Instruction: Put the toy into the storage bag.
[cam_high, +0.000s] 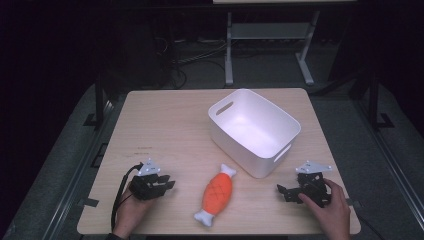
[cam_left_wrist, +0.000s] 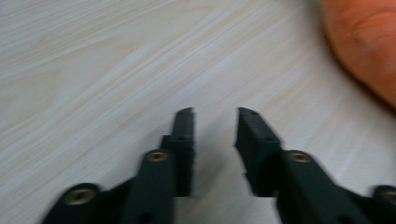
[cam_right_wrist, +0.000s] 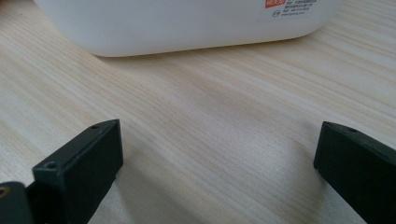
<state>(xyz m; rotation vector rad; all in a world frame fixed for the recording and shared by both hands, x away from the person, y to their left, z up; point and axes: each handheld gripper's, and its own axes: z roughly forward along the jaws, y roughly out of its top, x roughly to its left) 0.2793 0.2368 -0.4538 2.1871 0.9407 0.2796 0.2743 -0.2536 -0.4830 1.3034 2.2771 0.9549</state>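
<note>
An orange meat-on-a-bone toy (cam_high: 217, 194) with white bone ends lies on the wooden table near its front edge. To its left, a hand holds my left gripper (cam_high: 167, 184), which points at the toy from a short way off. In the left gripper view the jaws (cam_left_wrist: 215, 114) stand a little apart with only bare wood between them, and the toy (cam_left_wrist: 369, 42) shows at the top right. My right gripper (cam_high: 282, 192) rests at the front right, jaws wide apart (cam_right_wrist: 219, 135) and empty. It faces the white bin's wall (cam_right_wrist: 187, 23).
The white plastic bin (cam_high: 252, 131), with handle slots, stands at the table's (cam_high: 165, 125) middle right and looks empty. Bare wood spreads across the left and back of the tabletop. Beyond the far edge there are a dark floor, cables and a metal frame.
</note>
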